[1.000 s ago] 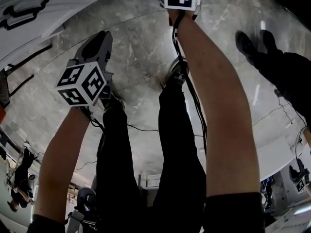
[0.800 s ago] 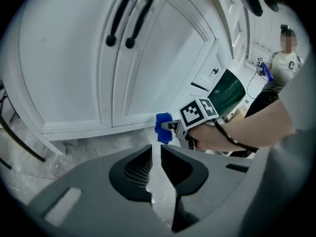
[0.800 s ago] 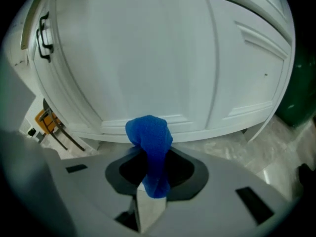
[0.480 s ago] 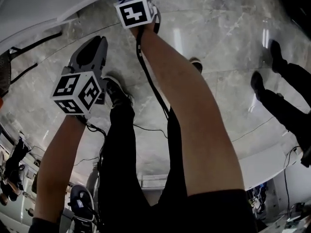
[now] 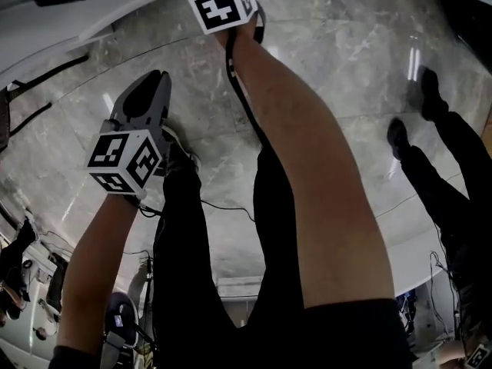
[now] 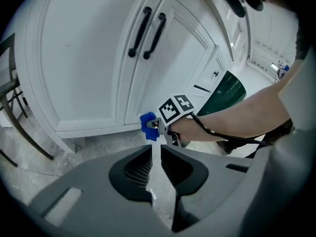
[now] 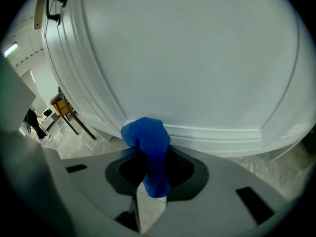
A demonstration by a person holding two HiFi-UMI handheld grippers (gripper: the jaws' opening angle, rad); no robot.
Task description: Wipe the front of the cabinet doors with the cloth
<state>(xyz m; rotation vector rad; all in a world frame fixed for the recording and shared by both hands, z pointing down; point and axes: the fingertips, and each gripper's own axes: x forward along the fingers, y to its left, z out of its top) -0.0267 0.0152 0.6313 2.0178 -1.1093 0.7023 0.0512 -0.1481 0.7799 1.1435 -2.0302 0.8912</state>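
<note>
The blue cloth (image 7: 146, 147), pinched in the right hand-held gripper (image 7: 149, 179), sits at the bottom edge of a white cabinet door (image 7: 197, 58). Wiping seems under way low down, but how much is done doesn't show. The left hand-held gripper (image 6: 155, 154) is nearly closed on nothing

I list by colour: cloth (image 7: 147, 141), plain bright blue; cabinet doors (image 6: 84, 58), white, with black handles (image 6: 139, 32); marker cubes (image 5: 125, 160), black-and-white squares; left gripper (image 6: 156, 154), grey and charcoal; floor (image 5: 346, 68), grey veined marble; trousers (image 5: 184, 267), black.

Grey marble floor (image 5: 346, 75), black cable (image 5: 223, 205), shoes (image 5: 427, 92)
</note>
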